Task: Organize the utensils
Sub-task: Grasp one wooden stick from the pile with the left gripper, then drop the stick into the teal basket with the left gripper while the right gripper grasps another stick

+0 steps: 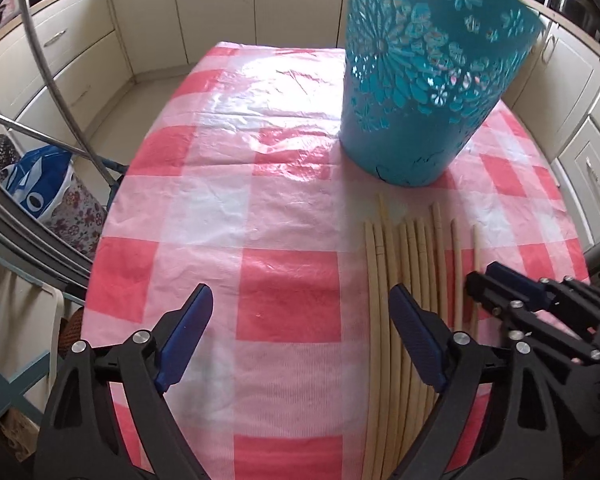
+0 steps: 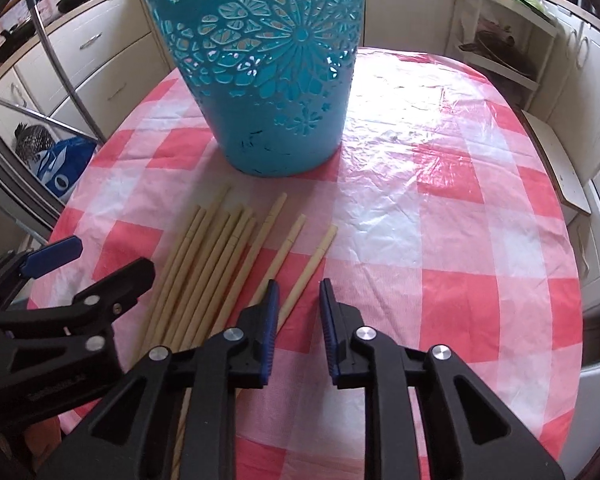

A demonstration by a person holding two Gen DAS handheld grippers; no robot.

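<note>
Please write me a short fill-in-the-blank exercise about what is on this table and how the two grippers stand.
1. The chopsticks lie flat on a checked ____.
2. The perforated bin behind them is ____ in colour.
3. The left gripper has its jaws wide ____.
4. Between the fingers of the right gripper lies one ____.

Missing words: tablecloth; teal; open; chopstick

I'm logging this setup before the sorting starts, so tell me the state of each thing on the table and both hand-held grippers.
Teal container: upright on the table.
Chopsticks: lying flat, loosely side by side, none in the container.
Checked tablecloth: spread out, wrinkled.
Left hand-held gripper: open wide, empty.
Right hand-held gripper: jaws narrowly apart around one chopstick, pads not yet pressing it.
</note>
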